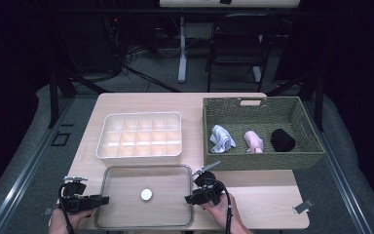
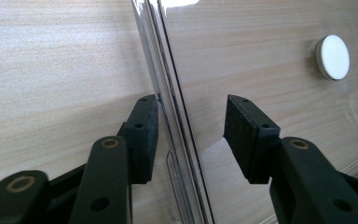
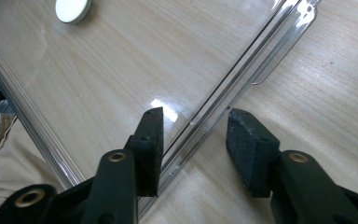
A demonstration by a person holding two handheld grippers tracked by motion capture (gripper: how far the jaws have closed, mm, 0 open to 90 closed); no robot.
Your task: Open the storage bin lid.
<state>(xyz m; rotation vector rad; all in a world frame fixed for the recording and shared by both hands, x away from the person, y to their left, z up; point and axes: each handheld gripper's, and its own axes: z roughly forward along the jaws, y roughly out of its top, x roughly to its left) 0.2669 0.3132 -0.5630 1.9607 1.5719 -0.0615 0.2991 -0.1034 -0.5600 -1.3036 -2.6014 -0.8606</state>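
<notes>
The clear plastic lid with a white round knob (image 1: 146, 195) lies flat on the light wooden table (image 1: 268, 195), directly in front of the white plastic organiser box with many small compartments (image 1: 140, 137), on the person's side. It lies with its knob up, probably so that the open box is free for filling.

The left gripper (image 1: 97, 200) is at the left edge of this lid, and the right gripper (image 1: 191, 199) is at the right edge. In the left gripper view, the left gripper (image 2: 191, 128) has its 2 jaws partly open, 1 on each side of the lid's rim; the outer pad (image 2: 145, 135) stands at the rim, the inner pad (image 2: 242, 135) is clearly apart from it. The right gripper (image 3: 193, 140) straddles the opposite rim in the same way, about half open. Neither holds the lid.

Behind and to the right of the lid, a green woven basket (image 1: 214, 161) keeps 3 rolled cloths: light blue (image 1: 222, 138), pink (image 1: 253, 141) and black (image 1: 282, 140). They probably wait for the compartments.
</notes>
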